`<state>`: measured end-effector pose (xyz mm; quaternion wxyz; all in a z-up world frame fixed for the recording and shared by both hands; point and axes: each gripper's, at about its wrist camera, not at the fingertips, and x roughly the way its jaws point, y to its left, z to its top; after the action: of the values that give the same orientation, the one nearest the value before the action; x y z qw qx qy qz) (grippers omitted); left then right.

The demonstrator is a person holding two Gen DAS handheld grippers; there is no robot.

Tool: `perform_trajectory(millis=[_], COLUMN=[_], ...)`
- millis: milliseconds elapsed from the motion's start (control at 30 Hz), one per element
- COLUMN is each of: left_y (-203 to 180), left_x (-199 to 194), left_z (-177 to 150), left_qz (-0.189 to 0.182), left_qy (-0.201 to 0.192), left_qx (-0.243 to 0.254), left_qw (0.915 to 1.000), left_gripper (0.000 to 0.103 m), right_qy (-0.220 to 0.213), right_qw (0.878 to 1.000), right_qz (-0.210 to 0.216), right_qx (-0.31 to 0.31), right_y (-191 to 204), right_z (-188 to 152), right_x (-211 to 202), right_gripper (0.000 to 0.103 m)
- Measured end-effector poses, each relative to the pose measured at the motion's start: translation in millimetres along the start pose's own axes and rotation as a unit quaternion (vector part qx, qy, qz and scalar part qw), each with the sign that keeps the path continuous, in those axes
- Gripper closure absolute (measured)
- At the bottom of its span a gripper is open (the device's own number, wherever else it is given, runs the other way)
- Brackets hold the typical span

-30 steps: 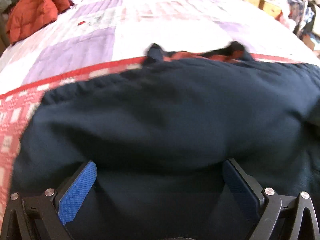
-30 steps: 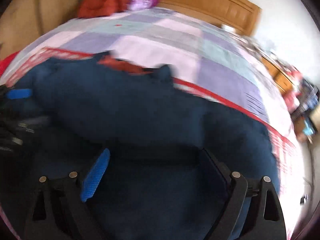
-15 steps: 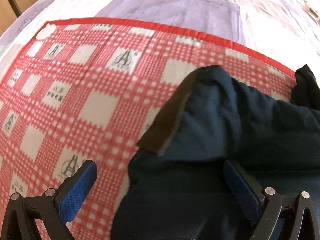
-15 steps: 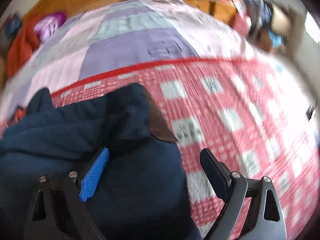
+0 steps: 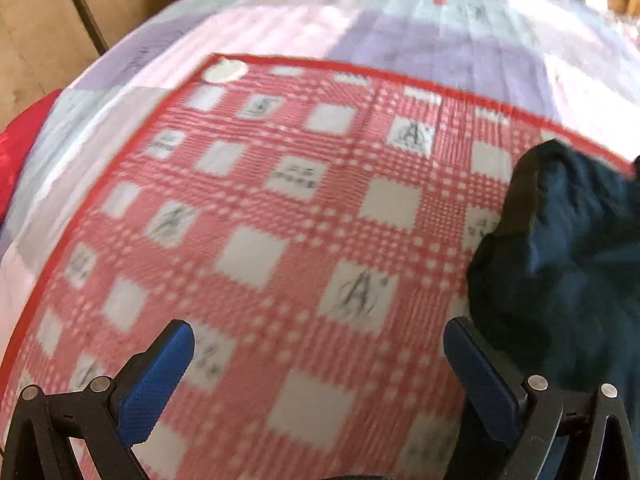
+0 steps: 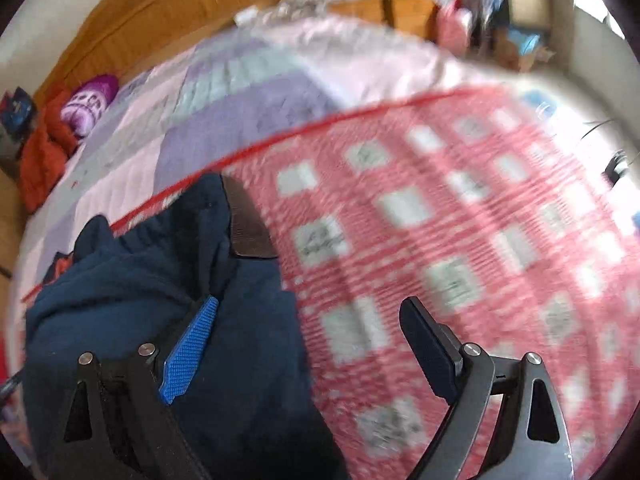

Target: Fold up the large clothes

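A large dark navy garment (image 5: 568, 264) lies bunched on a red and white checked sheet (image 5: 280, 240) on the bed. In the left wrist view it sits at the right edge, with a brown cuff or hem (image 5: 520, 196) showing. My left gripper (image 5: 320, 332) is open and empty over the checked sheet, left of the garment. In the right wrist view the garment (image 6: 160, 300) fills the lower left, with its brown band (image 6: 248, 224) at its far edge. My right gripper (image 6: 308, 320) is open, its left finger over the garment, its right finger over the sheet.
A purple and white quilt (image 6: 224, 92) covers the far bed. An orange jacket (image 6: 44, 160) and a purple item (image 6: 90, 104) lie by the wooden headboard (image 6: 180, 4). Cluttered furniture and boxes (image 6: 480, 12) stand beyond the bed. Something red (image 5: 16, 160) lies at the bed's left edge.
Both grippers have swung outward off the garment's middle. The left view has moved left onto the bare checked sheet; the right view has moved right toward the garment's right edge.
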<state>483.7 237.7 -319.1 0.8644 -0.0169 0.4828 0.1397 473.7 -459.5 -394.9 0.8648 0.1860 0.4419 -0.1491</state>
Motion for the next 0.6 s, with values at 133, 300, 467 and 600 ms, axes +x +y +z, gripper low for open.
perform_trajectory(millis=[133,300,467,600], left_y=[-28.1,-126.7,-170.1,-110.6], left_x=[-57.3,-103.5,-98.1,-64.0], left_z=[-31.0,-83.5,-137.9,-150.8], left_qz=[-0.072,-0.198,-0.203,-0.158], left_qy=[-0.057,-0.058,-0.031,-0.014], left_qx=[0.033,0.122,0.183,0.143], left_qw=[0.9952,0.9708,0.9613,0.9769], left_gripper=[0.000,0.000,0.000,0.000], right_qy=[-0.068,-0.054,-0.027,-0.036], right_qw=[0.990,0.954,0.935,0.945], right_qz=[0.027,0.126,0.128,0.052], right_qx=[-0.125,-0.267,-0.330,-0.321], right_y=[57.2,168.2,206.3,135.9], right_z=[-32.2,-120.7,-184.5,-185.7], right_x=[-54.5,-90.7,-90.7,-77.7], right_gripper=[0.010,0.010,0.010,0.011])
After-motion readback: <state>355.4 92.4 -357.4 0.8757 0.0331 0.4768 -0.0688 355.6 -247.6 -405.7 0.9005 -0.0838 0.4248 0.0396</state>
